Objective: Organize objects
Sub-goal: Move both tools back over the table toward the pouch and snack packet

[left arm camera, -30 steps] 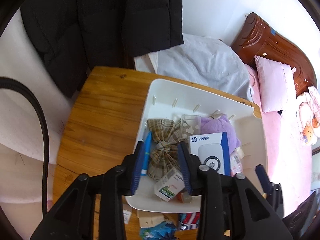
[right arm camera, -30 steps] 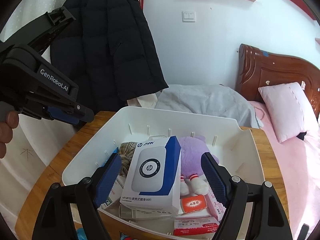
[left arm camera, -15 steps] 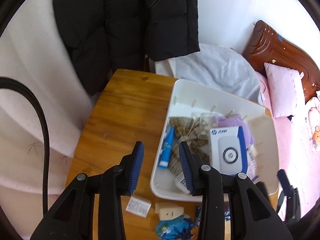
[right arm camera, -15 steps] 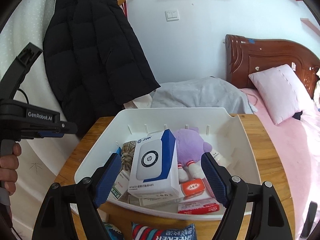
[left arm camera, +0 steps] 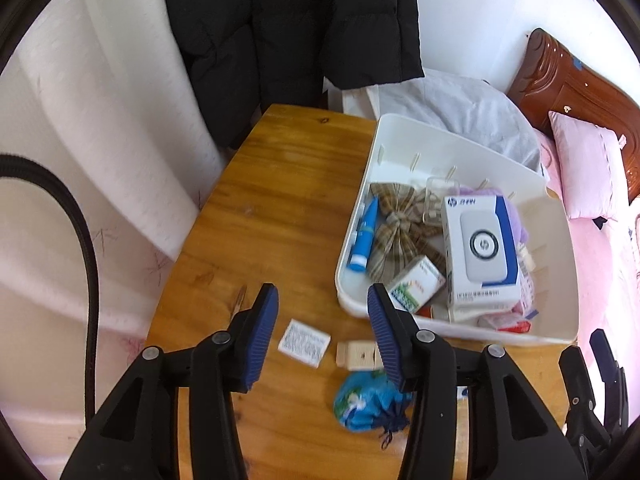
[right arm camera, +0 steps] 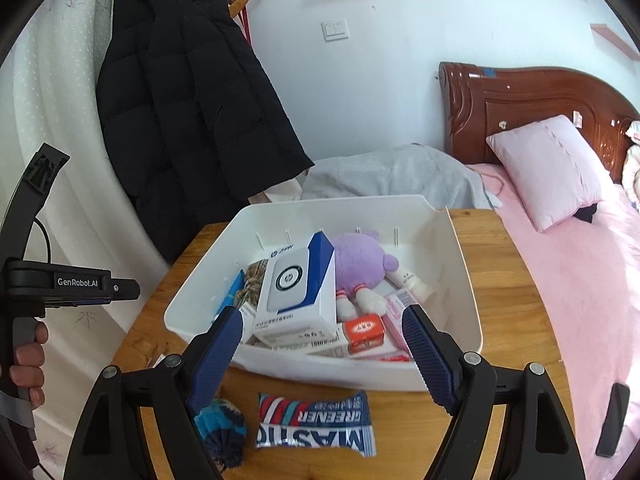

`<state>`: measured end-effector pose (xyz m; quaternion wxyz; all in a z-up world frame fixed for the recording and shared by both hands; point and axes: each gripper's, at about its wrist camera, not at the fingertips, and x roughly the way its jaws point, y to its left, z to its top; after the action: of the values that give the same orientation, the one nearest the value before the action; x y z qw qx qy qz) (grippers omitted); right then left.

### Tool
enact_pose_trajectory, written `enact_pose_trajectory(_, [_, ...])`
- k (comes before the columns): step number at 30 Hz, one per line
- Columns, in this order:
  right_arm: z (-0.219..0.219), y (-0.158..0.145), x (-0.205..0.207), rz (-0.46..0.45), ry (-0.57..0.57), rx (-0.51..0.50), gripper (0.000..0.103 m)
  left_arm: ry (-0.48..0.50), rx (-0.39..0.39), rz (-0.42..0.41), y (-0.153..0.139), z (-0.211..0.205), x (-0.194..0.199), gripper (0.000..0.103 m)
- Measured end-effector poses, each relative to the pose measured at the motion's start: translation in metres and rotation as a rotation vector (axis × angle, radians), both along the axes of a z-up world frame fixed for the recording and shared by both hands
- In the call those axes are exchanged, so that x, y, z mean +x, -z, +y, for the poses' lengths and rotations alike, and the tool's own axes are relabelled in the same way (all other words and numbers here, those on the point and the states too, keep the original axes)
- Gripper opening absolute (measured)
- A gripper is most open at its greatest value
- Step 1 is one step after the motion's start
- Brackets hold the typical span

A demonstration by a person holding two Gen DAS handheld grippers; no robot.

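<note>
On the wooden counter (left arm camera: 280, 208) sits a white bin (left arm camera: 560, 280), far right part of the top, beside the bed with its pink pillow (right arm camera: 548, 168). Bin holds: plaid bow (left arm camera: 396, 228), blue tube (left arm camera: 364, 236) along its left wall, white-and-blue HP box (left arm camera: 480, 248) on top of the pile, small green-white carton (left arm camera: 416, 284) at the near wall, purple plush toy (right arm camera: 360, 264), red-orange box (right arm camera: 366, 330). Loose on the counter in front of the bin: white paper sachet (left arm camera: 304, 342), beige tag-like piece (left arm camera: 356, 355) just beside it, blue drawstring pouch (left arm camera: 368, 404), striped snack pack (right arm camera: 316, 424) near the pouch.

Left hand-held gripper (left arm camera: 322, 320): above the counter left of the bin, pointing steeply down, jaws opening, nothing between them; sachet lies below the gap, untouched. A person's hand (right arm camera: 26, 360) grips its handle at the left edge of the right view.

Right hand-held gripper (right arm camera: 324, 360): jaws wide, empty, over the bin's near wall, snack pack below.

Black coat (right arm camera: 188, 112) hangs behind the counter.
</note>
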<state>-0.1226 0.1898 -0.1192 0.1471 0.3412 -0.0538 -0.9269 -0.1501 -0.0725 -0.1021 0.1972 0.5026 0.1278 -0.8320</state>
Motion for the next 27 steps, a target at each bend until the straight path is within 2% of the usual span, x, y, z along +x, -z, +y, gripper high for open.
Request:
enact_pose_trajectory(3, [0.003, 0.001, 0.004, -0.026, -0.015, 0.006, 0.083, -0.003, -0.005, -0.019, 0.001, 0.006, 0.006, 0.053])
enact_pose_trajectory(5, [0.005, 0.003, 0.006, -0.050, -0.022, 0.002, 0.083, -0.010, 0.001, -0.039, 0.001, 0.009, 0.011, 0.060])
enact_pose_trajectory(7, [0.006, 0.007, 0.006, -0.090, -0.019, -0.010, 0.083, -0.022, 0.017, -0.057, 0.003, 0.010, 0.012, 0.072])
enact_pose_trajectory(11, [0.006, 0.021, 0.010, -0.181, -0.038, -0.044, 0.083, -0.031, 0.071, -0.086, 0.011, 0.013, 0.018, 0.073])
enact_pose_trajectory(15, [-0.003, 0.035, 0.015, -0.209, -0.072, -0.010, 0.083, -0.044, 0.097, -0.134, 0.026, 0.017, 0.022, 0.075])
enact_pose_trajectory(20, [-0.009, 0.053, 0.018, -0.255, -0.100, 0.014, 0.083, -0.060, 0.167, -0.204, 0.052, 0.018, 0.024, 0.075])
enact_pose_trajectory(27, [-0.008, 0.075, 0.009, -0.309, -0.103, 0.004, 0.083, -0.062, 0.247, -0.256, 0.075, 0.022, 0.025, 0.075])
